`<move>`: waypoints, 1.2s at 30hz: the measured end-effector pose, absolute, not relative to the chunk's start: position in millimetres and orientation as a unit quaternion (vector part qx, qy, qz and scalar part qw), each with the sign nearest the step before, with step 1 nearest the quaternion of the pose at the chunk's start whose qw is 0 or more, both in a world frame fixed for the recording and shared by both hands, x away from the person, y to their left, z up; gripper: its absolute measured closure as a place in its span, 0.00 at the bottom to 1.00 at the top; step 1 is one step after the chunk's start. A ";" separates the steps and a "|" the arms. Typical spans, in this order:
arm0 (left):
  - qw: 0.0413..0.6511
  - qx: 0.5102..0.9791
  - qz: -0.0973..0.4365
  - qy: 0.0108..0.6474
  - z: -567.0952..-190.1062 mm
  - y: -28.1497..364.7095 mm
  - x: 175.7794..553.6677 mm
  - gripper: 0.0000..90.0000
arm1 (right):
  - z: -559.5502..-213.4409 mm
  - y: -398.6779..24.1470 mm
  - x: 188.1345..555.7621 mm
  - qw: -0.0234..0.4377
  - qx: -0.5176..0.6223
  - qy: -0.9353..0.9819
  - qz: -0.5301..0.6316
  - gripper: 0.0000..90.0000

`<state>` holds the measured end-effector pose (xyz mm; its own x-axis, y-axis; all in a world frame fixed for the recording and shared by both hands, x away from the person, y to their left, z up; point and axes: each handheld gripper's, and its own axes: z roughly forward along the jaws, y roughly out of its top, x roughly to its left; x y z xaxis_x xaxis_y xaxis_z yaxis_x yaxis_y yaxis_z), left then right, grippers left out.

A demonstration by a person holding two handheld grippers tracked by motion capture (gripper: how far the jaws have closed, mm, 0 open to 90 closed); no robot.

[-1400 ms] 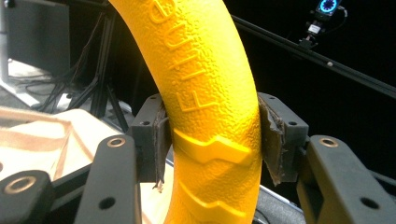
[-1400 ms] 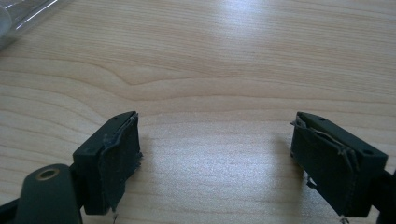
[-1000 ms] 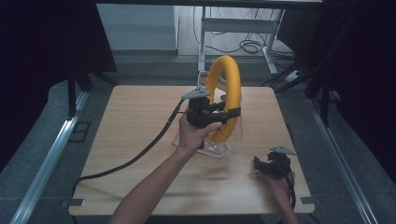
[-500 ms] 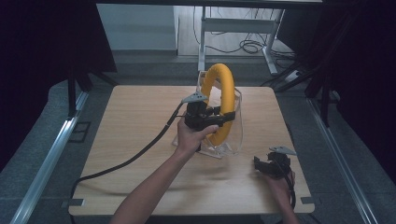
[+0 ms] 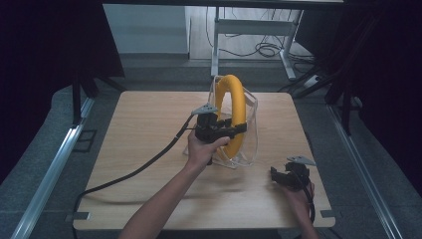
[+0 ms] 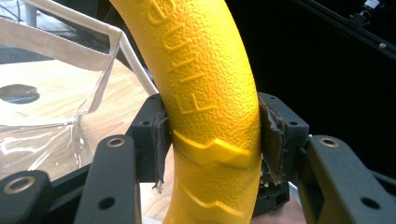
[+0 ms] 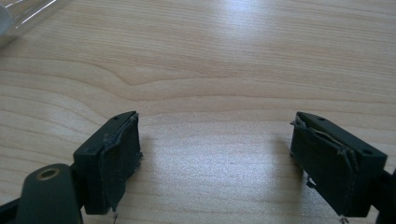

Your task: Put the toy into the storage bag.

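Left gripper view: left hand-held gripper (image 6: 210, 140) clamps yellow ring (image 6: 205, 84) (embossed lettering, partly legible).

Yellow ring (image 5: 234, 117), pebbled texture, raised lettering and chevron ridges. Clear plastic bag (image 5: 251, 127), off-white fabric trim. Light wood-grain table (image 5: 139, 129). Black left gripper (image 5: 219, 132), black right gripper (image 5: 286, 177), grey top plates. Black cable (image 5: 144, 167).

One yellow ring (image 5: 233, 112), one clear bag (image 5: 250, 130), two claws: left claw (image 5: 238, 130), right claw (image 5: 279, 175).
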<state>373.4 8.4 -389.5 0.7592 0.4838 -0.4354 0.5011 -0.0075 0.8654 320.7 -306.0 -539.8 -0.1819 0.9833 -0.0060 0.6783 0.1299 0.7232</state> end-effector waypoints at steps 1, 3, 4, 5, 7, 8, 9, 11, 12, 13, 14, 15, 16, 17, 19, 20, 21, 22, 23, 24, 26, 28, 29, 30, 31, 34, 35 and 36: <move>0.613 0.710 -0.007 0.347 -389.5 8.4 373.4 0.54 | -539.8 -306.0 320.7 0.254 0.587 0.707 0.301 0.18; 0.612 0.710 -0.006 0.347 -390.6 7.7 372.7 0.54 | -539.8 -306.0 320.7 0.254 0.587 0.707 0.301 0.18; 0.612 0.710 -0.006 0.348 -391.1 7.3 372.6 0.54 | -539.8 -306.0 320.7 0.254 0.587 0.707 0.301 0.18; 0.612 0.710 -0.006 0.349 -391.3 7.0 372.7 0.54 | -539.8 -306.1 320.7 0.254 0.587 0.708 0.300 0.18; 0.612 0.710 -0.005 0.348 -391.8 6.9 372.9 0.53 | -539.8 -306.1 320.7 0.254 0.587 0.708 0.300 0.18; 0.611 0.710 -0.005 0.349 -392.0 6.8 372.8 0.53 | -539.8 -306.0 320.7 0.254 0.587 0.708 0.300 0.18; 0.611 0.710 -0.004 0.350 -392.4 6.3 372.6 0.53 | -539.9 -306.0 320.7 0.254 0.587 0.708 0.300 0.18; 0.611 0.710 -0.002 0.351 -393.3 5.3 371.8 0.53 | -539.9 -306.0 320.7 0.254 0.587 0.707 0.300 0.18; 0.609 0.711 0.000 0.350 -393.6 4.9 371.5 0.53 | -539.9 -306.0 320.7 0.254 0.587 0.707 0.300 0.18; 0.608 0.713 0.001 0.351 -394.2 4.7 371.2 0.52 | -539.9 -306.0 320.7 0.254 0.587 0.707 0.301 0.18; 0.608 0.713 0.001 0.351 -394.2 4.7 371.2 0.52 | -539.9 -306.0 320.7 0.254 0.587 0.707 0.301 0.18; 0.608 0.712 0.003 0.351 -394.4 4.4 370.8 0.52 | -539.9 -306.0 320.7 0.254 0.587 0.707 0.301 0.18; 0.608 0.712 0.004 0.352 -394.5 4.2 370.7 0.52 | -539.9 -306.0 320.7 0.254 0.587 0.707 0.301 0.18; 0.607 0.712 0.004 0.351 -394.6 4.0 370.7 0.51 | -539.9 -306.0 320.7 0.254 0.587 0.707 0.301 0.18; 0.606 0.713 0.003 0.351 -394.7 4.0 370.9 0.51 | -539.9 -306.0 320.7 0.254 0.587 0.707 0.300 0.18; 0.605 0.715 0.001 0.350 -394.7 4.1 371.4 0.50 | -540.0 -306.0 320.7 0.254 0.587 0.707 0.301 0.18; 0.602 0.716 -0.002 0.352 -394.4 4.7 371.9 0.46 | -539.9 -306.0 320.7 0.254 0.587 0.707 0.300 0.18; 0.600 0.718 -0.006 0.353 -393.7 5.4 372.2 0.43 | -540.0 -306.0 320.7 0.254 0.587 0.707 0.301 0.18; 0.601 0.717 -0.006 0.354 -393.0 6.2 372.1 0.40 | -540.0 -306.0 320.7 0.254 0.587 0.707 0.301 0.18; 0.602 0.715 -0.005 0.354 -391.8 7.5 371.6 0.38 | -539.9 -306.0 320.7 0.254 0.587 0.707 0.301 0.18; 0.605 0.714 -0.005 0.353 -388.7 9.7 369.8 0.34 | -539.7 -306.0 320.5 0.253 0.588 0.707 0.301 0.18; 0.608 0.715 -0.001 0.347 -385.6 11.9 367.3 0.32 | -540.0 -305.9 320.7 0.254 0.587 0.707 0.301 0.18; 0.607 0.716 0.002 0.344 -383.9 13.2 365.7 0.31 | -540.0 -305.9 320.7 0.254 0.587 0.707 0.301 0.18; 0.607 0.716 0.002 0.344 -383.9 13.2 365.7 0.30 | -540.0 -305.9 320.7 0.254 0.587 0.707 0.301 0.18; 0.608 0.717 0.005 0.341 -382.4 14.3 364.2 0.30 | -540.0 -306.0 320.7 0.254 0.587 0.707 0.301 0.18; 0.602 0.727 0.015 0.330 -378.6 18.2 361.0 0.29 | -540.0 -305.9 320.7 0.254 0.587 0.707 0.301 0.18; 0.598 0.731 0.020 0.328 -377.7 19.6 360.2 0.29 | -540.0 -305.9 320.7 0.254 0.588 0.707 0.301 0.18; 0.595 0.734 0.026 0.325 -377.0 20.8 359.5 0.28 | -540.0 -305.9 320.7 0.254 0.587 0.707 0.301 0.18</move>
<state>359.5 20.8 -377.0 0.7871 0.5082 -0.3495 0.4468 -0.0793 0.8911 320.7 -305.9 -540.0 -0.1806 0.9835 -0.0054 0.6771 0.1283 0.7246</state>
